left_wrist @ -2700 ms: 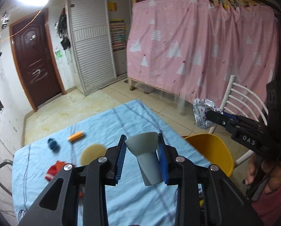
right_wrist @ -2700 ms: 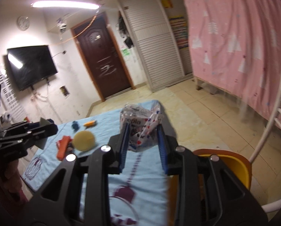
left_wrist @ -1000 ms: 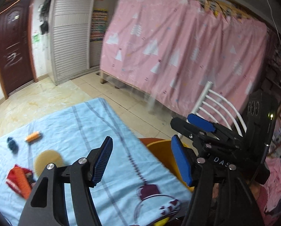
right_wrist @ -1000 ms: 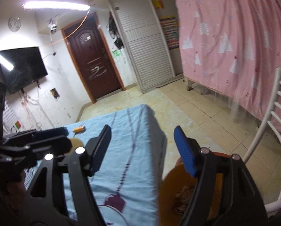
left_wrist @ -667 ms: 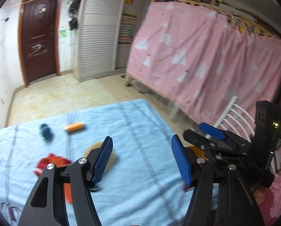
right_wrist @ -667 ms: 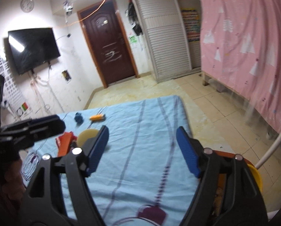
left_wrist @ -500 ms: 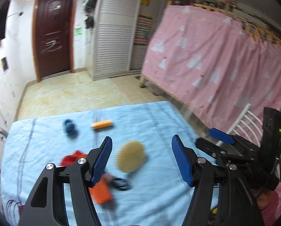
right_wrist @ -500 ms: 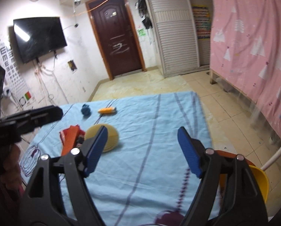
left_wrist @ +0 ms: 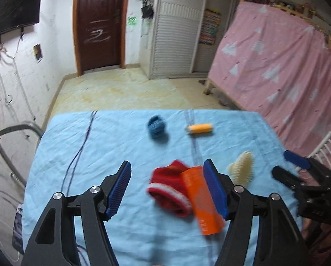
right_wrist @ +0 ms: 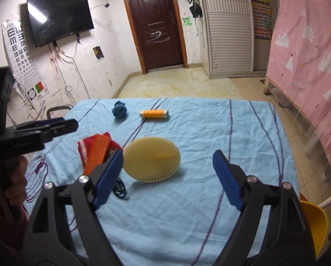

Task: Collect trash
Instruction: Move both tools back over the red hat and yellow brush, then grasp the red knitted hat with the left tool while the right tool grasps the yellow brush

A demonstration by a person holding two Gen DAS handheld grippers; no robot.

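- Both hand-held grippers have swung back from the yellow plastic bin (right_wrist: 314, 223) to the counter (right_wrist: 209, 133) with its light blue cloth; the grey cup and the crinkly wrapper they carried a couple of seconds ago are gone from the jaws.
- Left hand-held gripper (left_wrist: 167, 188) is spread wide and holding nothing. Right between its jaws lie a red knitted fabric piece with a white band (left_wrist: 168, 188) and an orange rectangular carton (left_wrist: 203, 201), which runs under the right-side jaw.
- Right hand-held gripper (right_wrist: 167, 175) is just as wide open and empty, with a pale yellow round bumpy silicone pad (right_wrist: 151, 161) straight ahead between its jaws.
- Further out from both: a small blue crumpled wad (left_wrist: 157, 128) and an orange cylinder with a white cap (left_wrist: 199, 129).
- Handling guess: the carton looks light and fairly stiff, so I'd pinch it across the narrow sides near the middle. The red knit is soft and will bunch up, so grab a fold. The pad looks floppy and thin, so take it by an edge.
- Hard to read: the left view is motion-blurred, so the carton's print is unreadable. A dark looped cord (right_wrist: 120, 187) sits partly behind the right gripper's left-side jaw. The bin is cut off at the frame edge, contents not visible.
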